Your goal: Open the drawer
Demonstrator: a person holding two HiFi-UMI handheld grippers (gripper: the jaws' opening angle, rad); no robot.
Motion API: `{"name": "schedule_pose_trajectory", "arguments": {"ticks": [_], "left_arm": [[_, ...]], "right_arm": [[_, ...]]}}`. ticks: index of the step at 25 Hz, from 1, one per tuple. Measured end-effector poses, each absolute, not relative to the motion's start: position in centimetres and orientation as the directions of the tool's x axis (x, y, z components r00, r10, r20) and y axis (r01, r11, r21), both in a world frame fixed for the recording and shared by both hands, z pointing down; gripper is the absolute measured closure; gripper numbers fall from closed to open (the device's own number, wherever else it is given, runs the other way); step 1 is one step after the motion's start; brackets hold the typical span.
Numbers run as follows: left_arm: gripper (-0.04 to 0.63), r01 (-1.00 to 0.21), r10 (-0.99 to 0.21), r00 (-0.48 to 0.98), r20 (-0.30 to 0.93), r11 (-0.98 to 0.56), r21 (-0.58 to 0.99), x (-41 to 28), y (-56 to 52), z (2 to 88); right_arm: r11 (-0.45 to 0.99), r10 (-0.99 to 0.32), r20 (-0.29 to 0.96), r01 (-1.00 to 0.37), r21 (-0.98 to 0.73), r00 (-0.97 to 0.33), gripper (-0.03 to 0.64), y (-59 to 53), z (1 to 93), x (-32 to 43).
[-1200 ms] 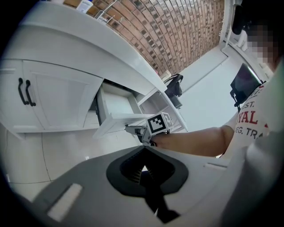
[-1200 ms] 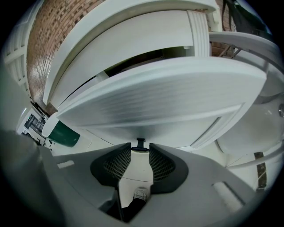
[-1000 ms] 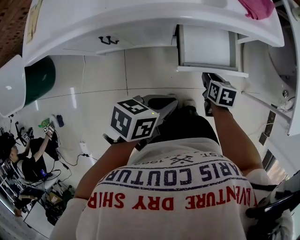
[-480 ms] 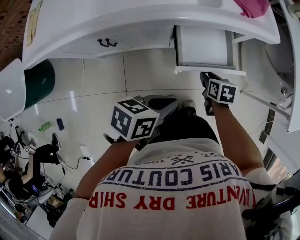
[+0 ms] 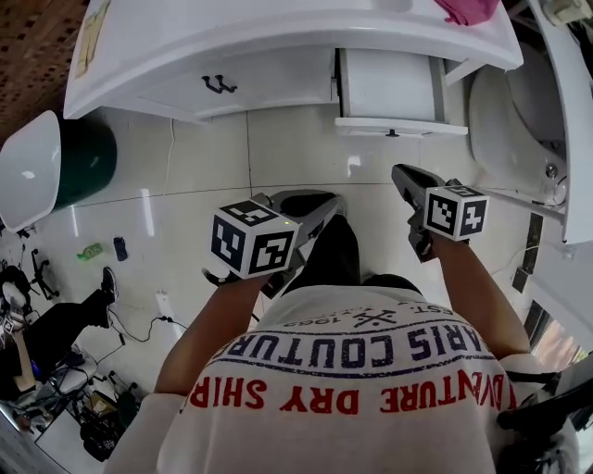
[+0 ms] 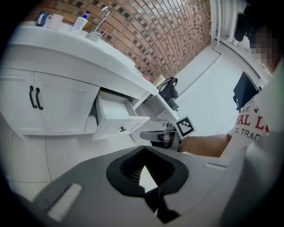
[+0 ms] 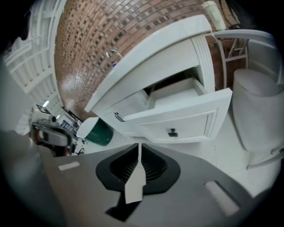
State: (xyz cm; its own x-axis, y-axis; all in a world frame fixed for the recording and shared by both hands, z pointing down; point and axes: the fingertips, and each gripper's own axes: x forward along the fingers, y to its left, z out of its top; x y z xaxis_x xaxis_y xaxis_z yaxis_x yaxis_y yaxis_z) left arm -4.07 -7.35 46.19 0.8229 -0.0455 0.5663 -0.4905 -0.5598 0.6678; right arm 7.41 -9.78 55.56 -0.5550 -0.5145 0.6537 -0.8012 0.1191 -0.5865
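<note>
Drawer (image 5: pixel 387 88) stands pulled out at 12 o'clock; right hand-held gripper (image 7: pixel 138 153) and left hand-held gripper (image 6: pixel 143 155) both clenched, empty, clear of its knob (image 7: pixel 172 132); any further pull should go straight and level.

A: Head view, top edge: the pink cloth (image 5: pixel 468 9) on the counter (image 5: pixel 278 28) is cropped, its full shape beyond telling.

B: Inside the drawer (image 5: pixel 387 88), only a white blank shows; its knob (image 5: pixel 393 133) is a mere speck.

A: Low at left, a person (image 5: pixel 51 329) is cut by the frame, and the green bin (image 5: pixel 85 159) sits half-hidden under its white lid (image 5: pixel 28 176).

B: In the left gripper view, the bottles (image 6: pixel 81 23) along the counter are too small to read.
</note>
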Motion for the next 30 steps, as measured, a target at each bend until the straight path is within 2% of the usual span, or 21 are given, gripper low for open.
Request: {"name": "schedule_pose_trajectory", "arguments": {"ticks": [5,9,18,24,30], "left_arm": [[0.601,-0.500,-0.126,0.830,0.544,-0.602,0.623,-2.0,-0.8,43.4],[0.601,-0.500,-0.180,0.837,0.517,-0.635,0.588,0.0,6.7,41.0],[0.601,-0.493,-0.240,0.845,0.478,-0.696,0.521,3.9,21.5,34.9],[0.601,-0.512,-0.290,0.834,0.470,-0.726,0.460,3.4,24.3,31.1],[0.601,-0.519,-0.294,0.832,0.471,-0.713,0.472,2.0,24.9,30.9]], "right_arm": [[0.277,-0.507,0.492,-0.674,-0.684,-0.708,0.611,-1.1,46.7,5.3],[0.360,-0.478,0.438,-0.625,-0.693,-0.761,0.611,7.4,42.4,5.3],[0.462,-0.482,0.411,-0.622,-0.632,-0.774,0.611,22.0,35.3,8.0],[0.532,-0.478,0.401,-0.621,-0.576,-0.782,0.611,25.2,31.1,7.0],[0.544,-0.453,0.438,-0.630,-0.555,-0.777,0.611,25.9,31.1,5.8]]}}
